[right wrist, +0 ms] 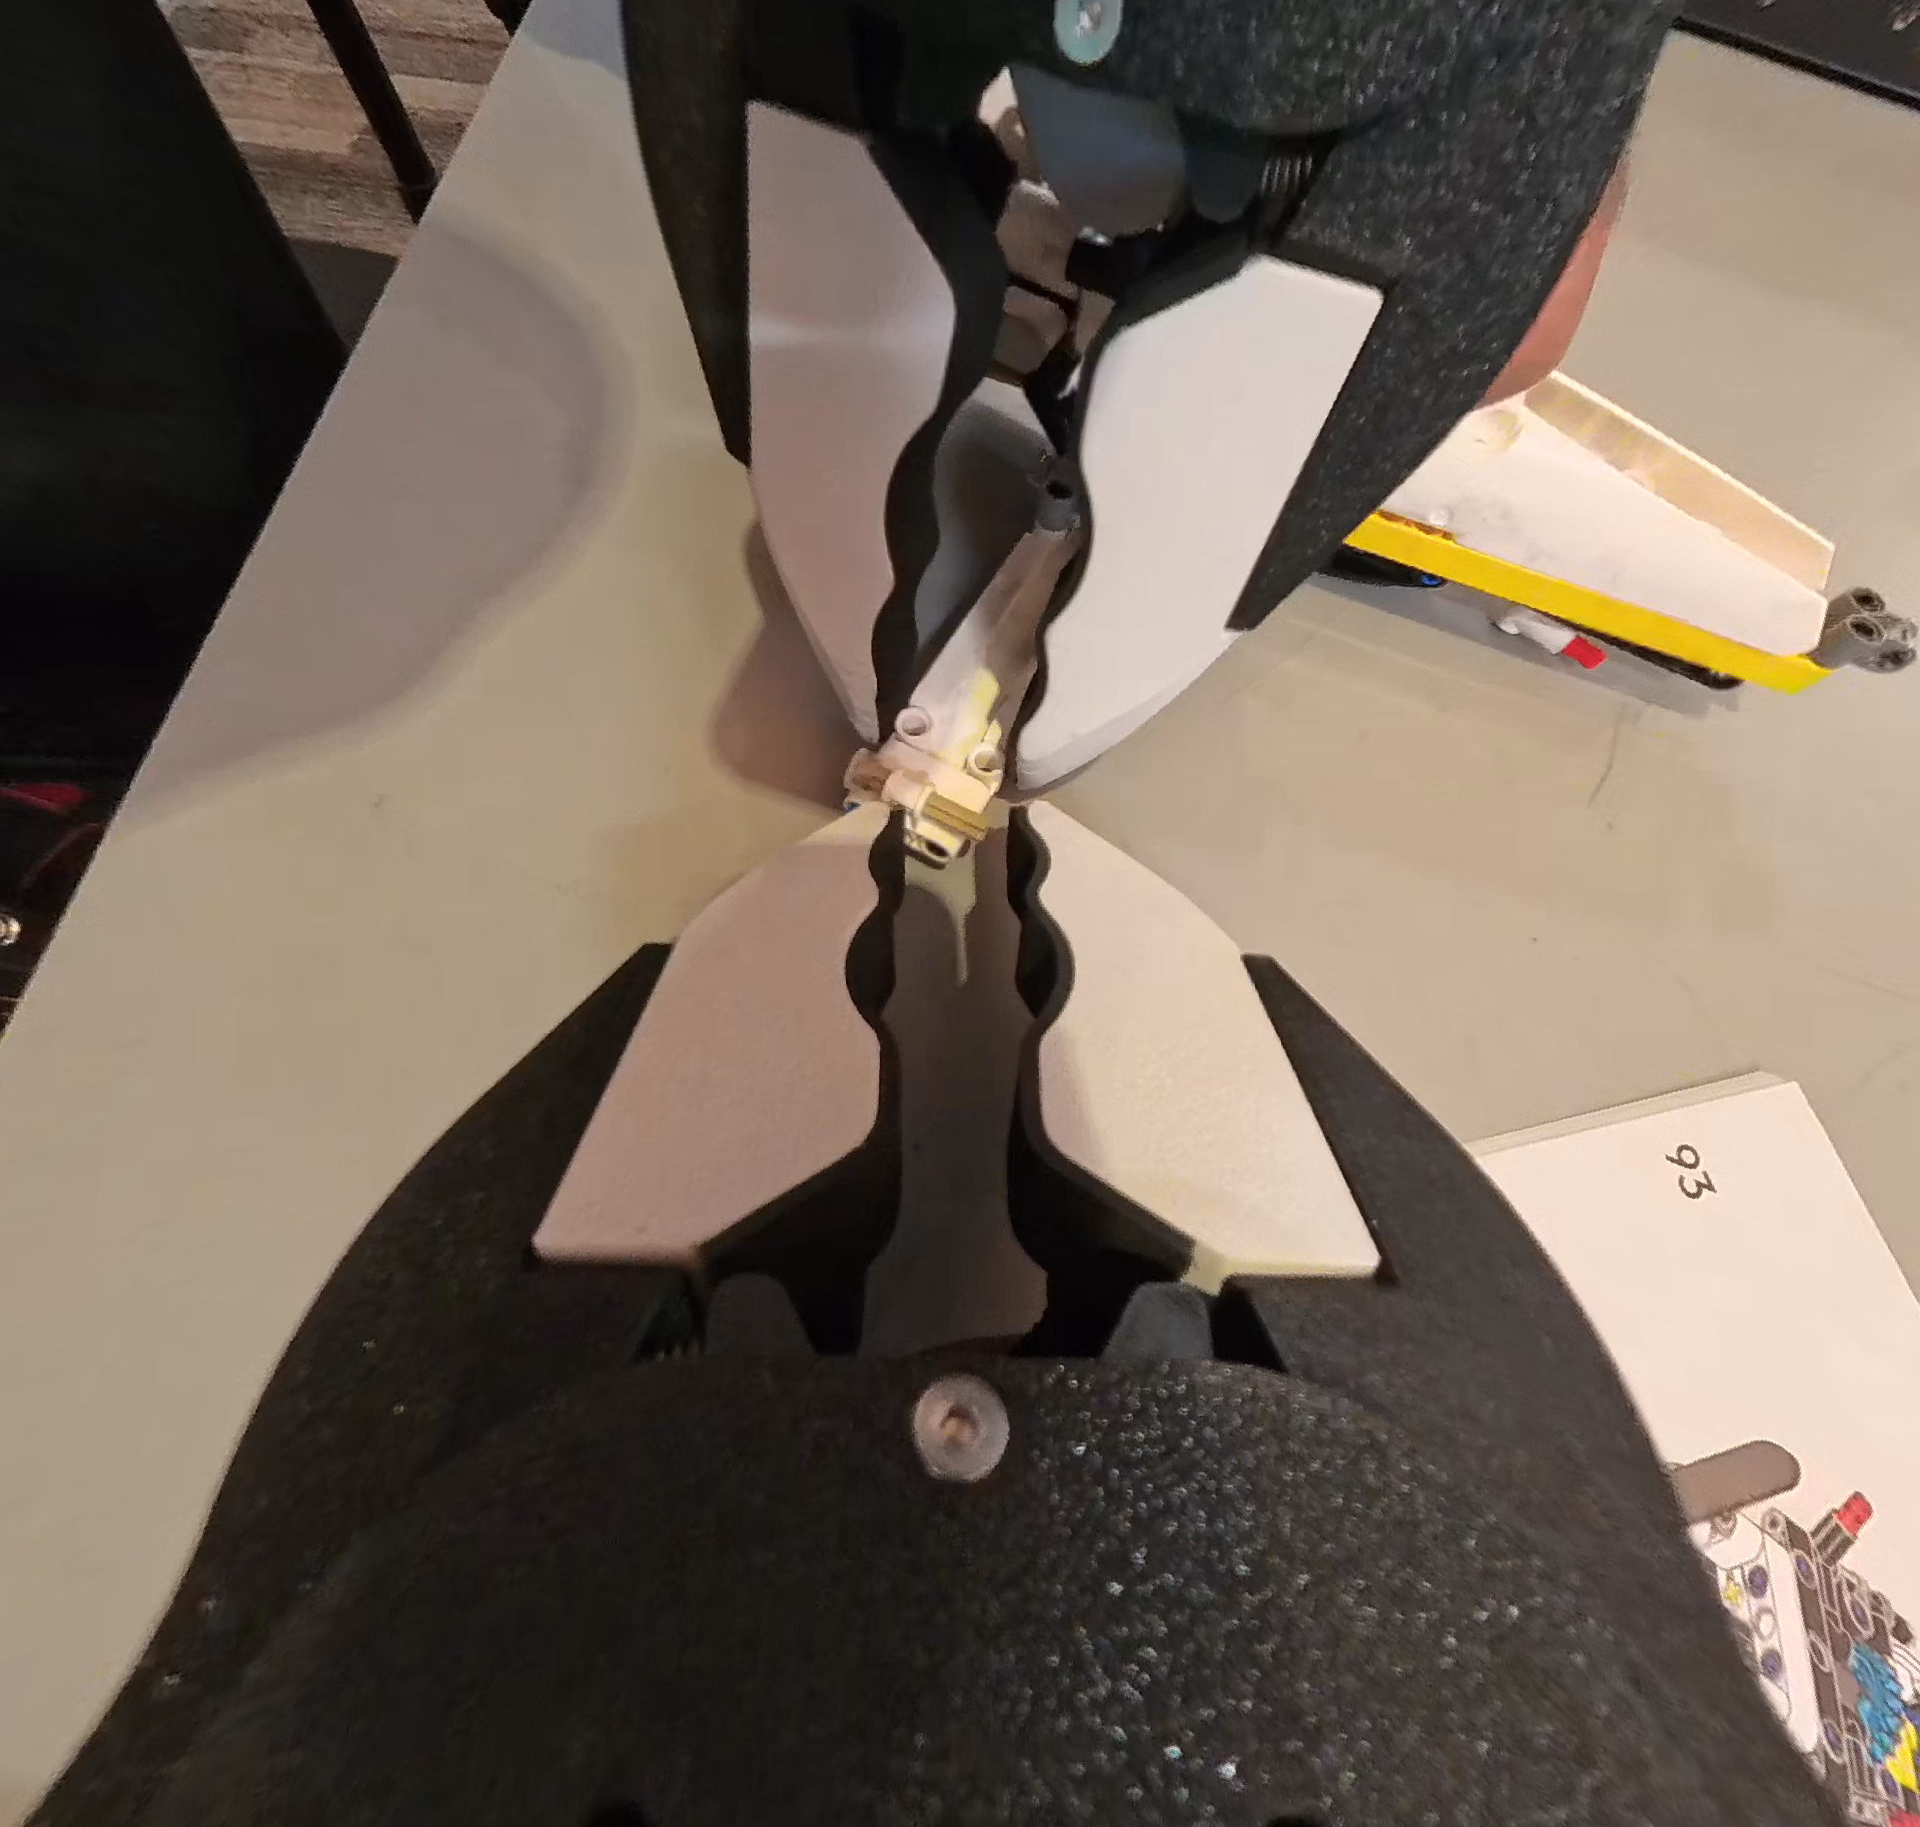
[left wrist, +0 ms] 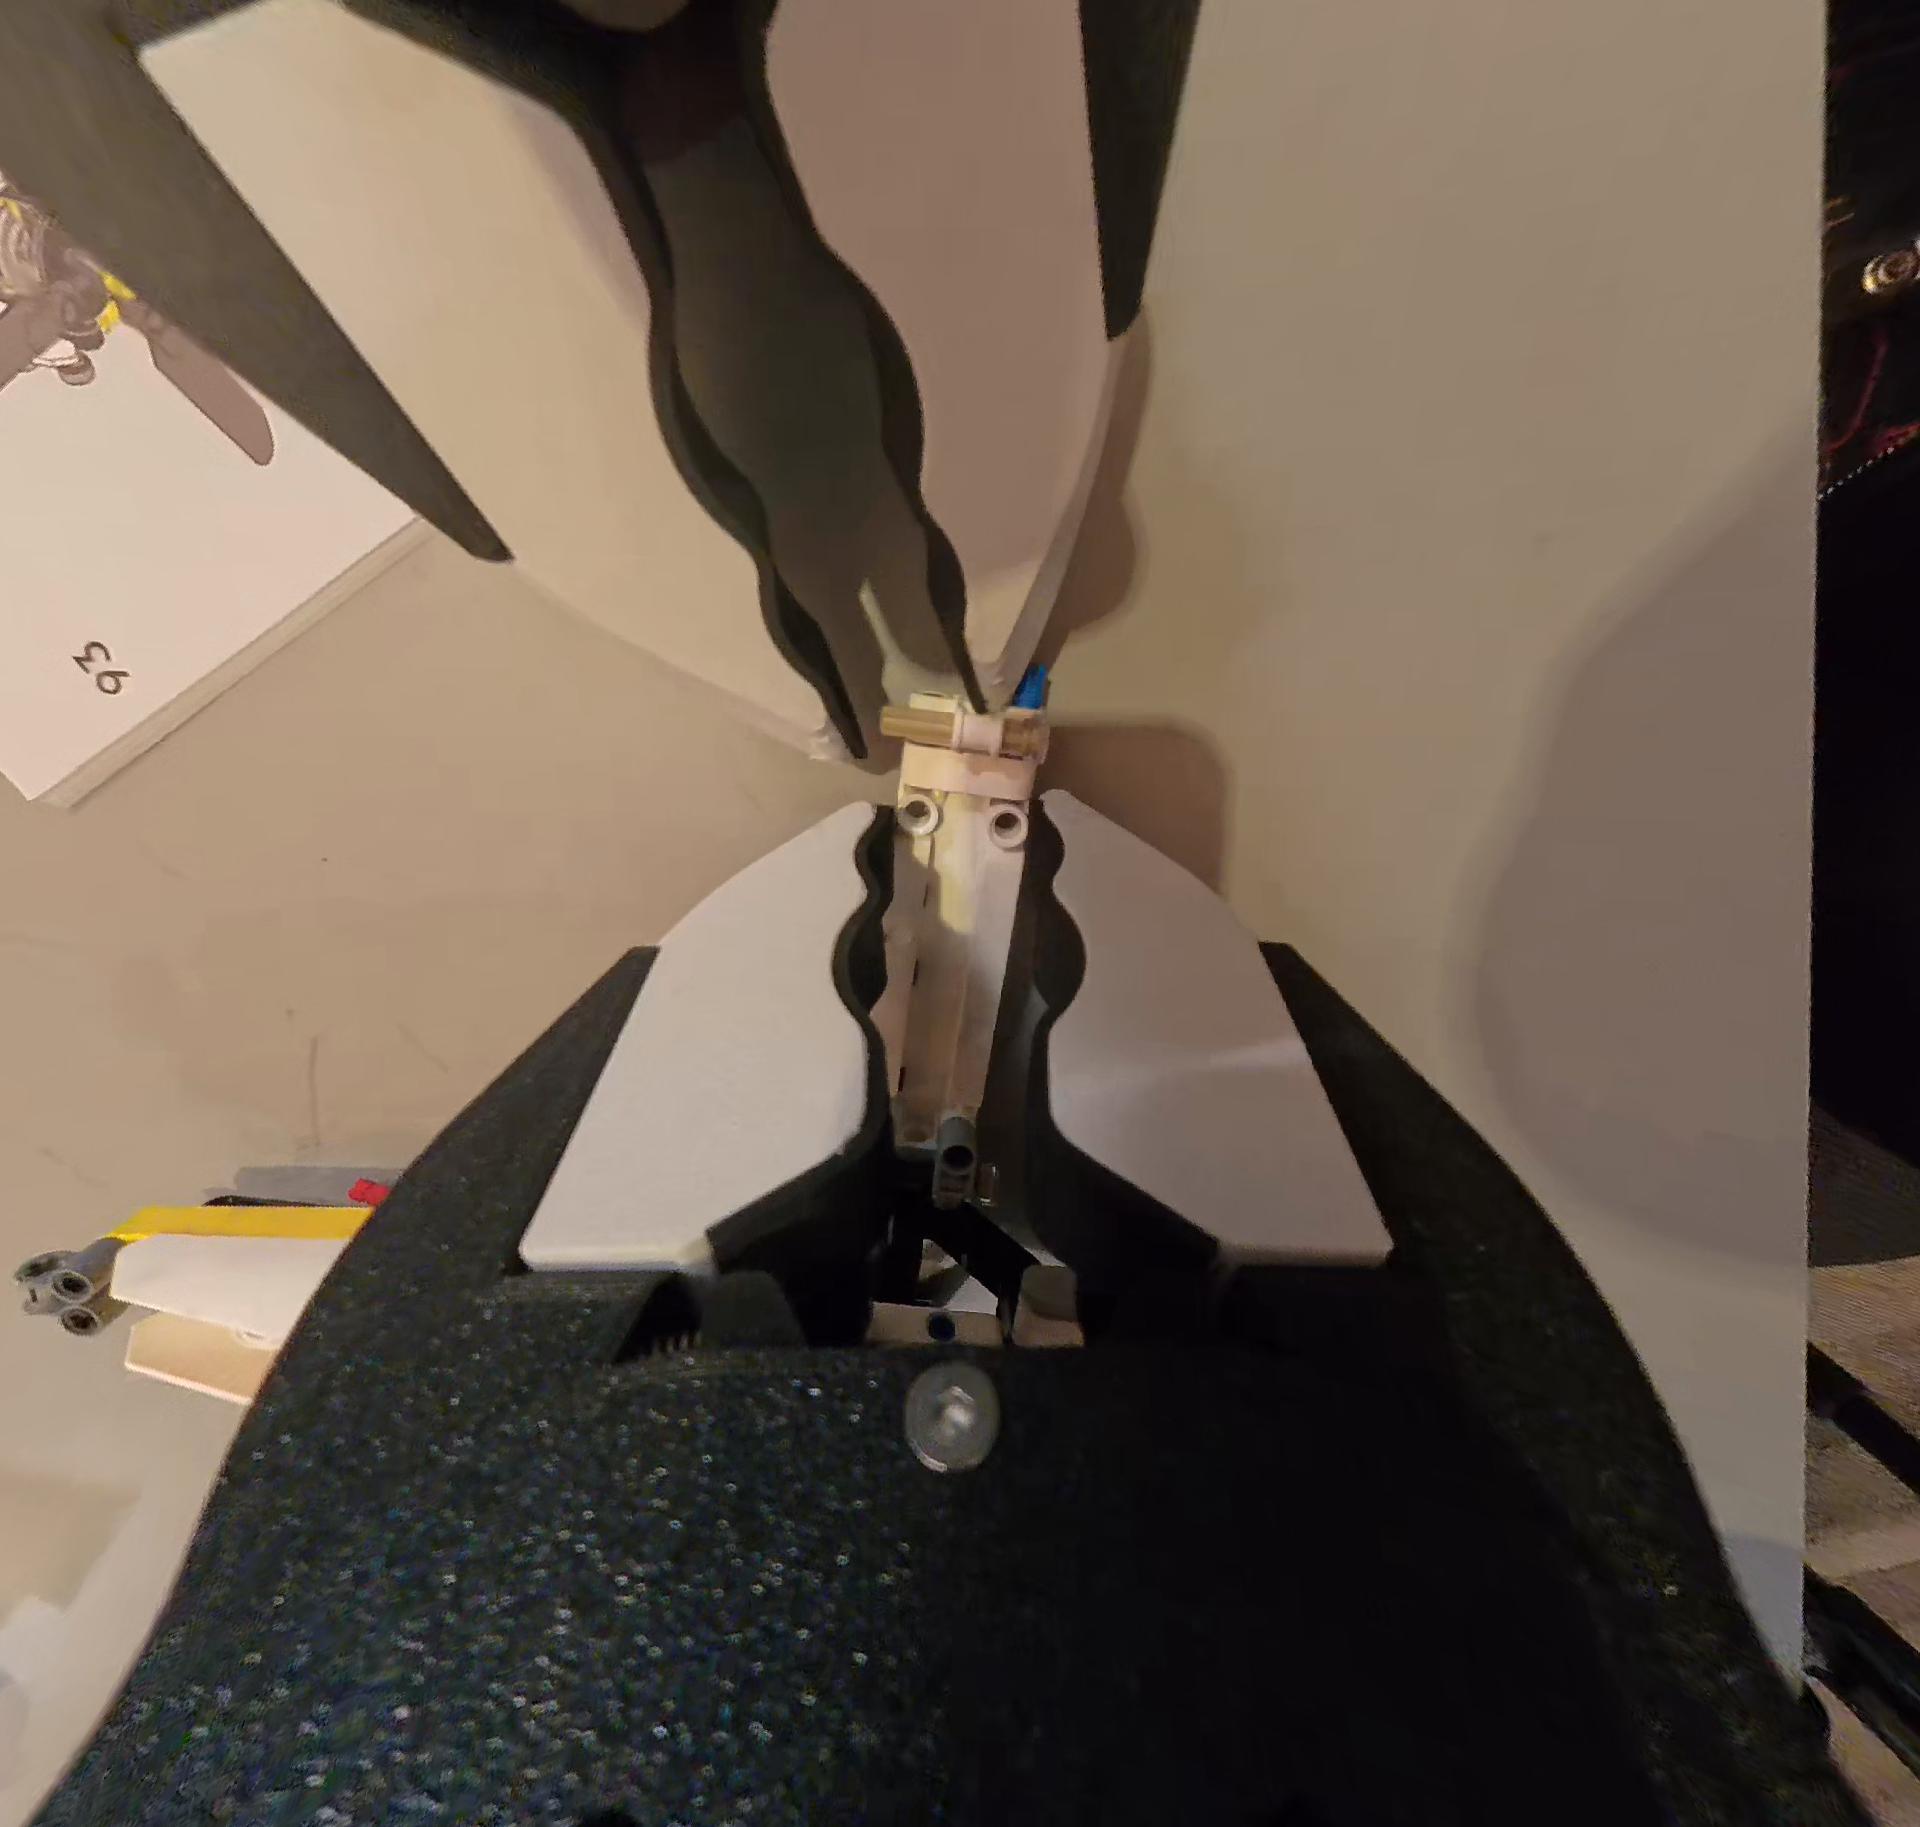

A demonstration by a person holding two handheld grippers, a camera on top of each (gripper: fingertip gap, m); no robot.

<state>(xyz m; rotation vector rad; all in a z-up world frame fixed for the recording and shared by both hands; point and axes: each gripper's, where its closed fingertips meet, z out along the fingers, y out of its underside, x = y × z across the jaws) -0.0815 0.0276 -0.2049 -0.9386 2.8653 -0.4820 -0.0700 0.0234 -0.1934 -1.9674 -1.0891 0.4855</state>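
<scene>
At the far left of the left wrist view we see the corner of a white printed instruction booklet (left wrist: 156, 624), and nearer on that side a white and yellow plastic brick-built wing (left wrist: 208, 1278) with a grey connector at its tip, both lying on the pale beige tabletop (left wrist: 468, 946).

In the middle, our left gripper (left wrist: 956, 842) has its jaws closed part-way on a long, slim white plastic brick assembly (left wrist: 961, 946). The black ribbed pads (left wrist: 868, 946) press on its two long sides, and the piece runs back along the fingers to a small grey connector (left wrist: 951, 1149) near the palm. Its far end sticks out just past the fingertips and carries a short tan and white cross-piece (left wrist: 961, 730) with a blue peg (left wrist: 1031, 684) just behind.

Our right gripper (right wrist: 951, 837) meets that end head-on. Its jaws stand slightly apart around the cross-piece (right wrist: 930, 801); whether the pads press on it we cannot tell.

We judge the assembly light and rigid, with smooth, rather slippery faces. Its push-fit joints could pop apart under twisting, and the small end parts look the weakest. The flat long sides seem the safest hold, as the left gripper has it.

To the right lies only bare tabletop, up to its edge.
</scene>
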